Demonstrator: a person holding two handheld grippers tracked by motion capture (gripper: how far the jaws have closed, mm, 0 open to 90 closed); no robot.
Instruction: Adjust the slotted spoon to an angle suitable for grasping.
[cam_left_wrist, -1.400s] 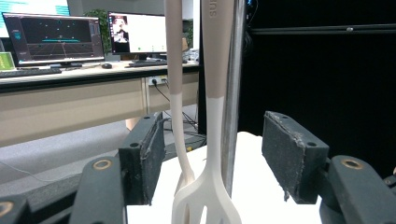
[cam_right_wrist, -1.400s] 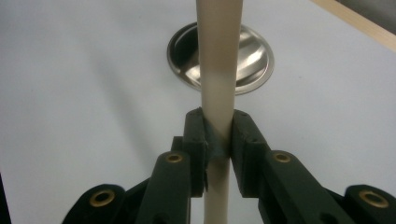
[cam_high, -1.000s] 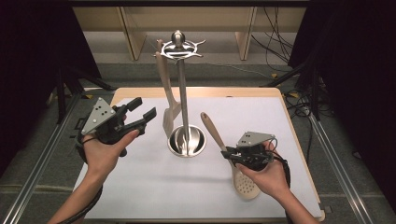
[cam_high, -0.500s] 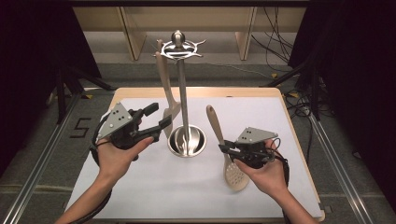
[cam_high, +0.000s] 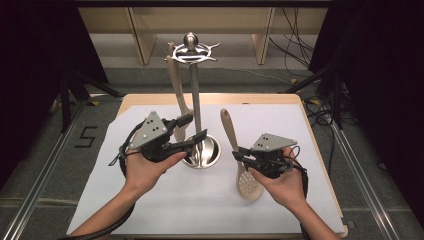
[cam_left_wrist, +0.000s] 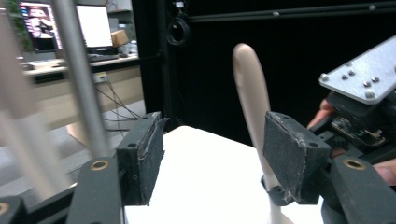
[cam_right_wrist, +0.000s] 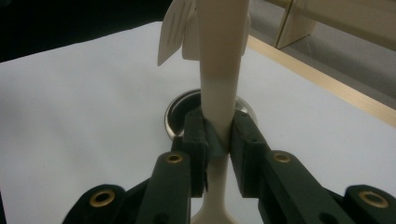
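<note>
High view: a white sheet (cam_high: 200, 205) covers a wooden table (cam_high: 215, 98) that stands on grey carpet, with dark drapes on both sides and cables on the floor at the far right. A steel utensil stand (cam_high: 196, 107) rises from its round base near the table's middle, and a wooden spatula (cam_high: 177, 90) hangs from its top ring. The right gripper (cam_high: 246, 156) clamps the neck of a slotted wooden spoon (cam_high: 238, 155); its long axis runs near to far, handle pointing away and a little left, slotted bowl low toward the person. The left gripper (cam_high: 192, 131) is just beside the stand's pole, jaws spread.

Left gripper view: the pads stand wide apart with nothing between them; the pole (cam_left_wrist: 81, 79) is at left, the spoon's handle (cam_left_wrist: 252, 98) beyond, upright.

Right gripper view: the pads (cam_right_wrist: 205, 135) pinch the spoon's shaft (cam_right_wrist: 219, 70), the stand's base (cam_right_wrist: 180, 114) behind on the sheet.
</note>
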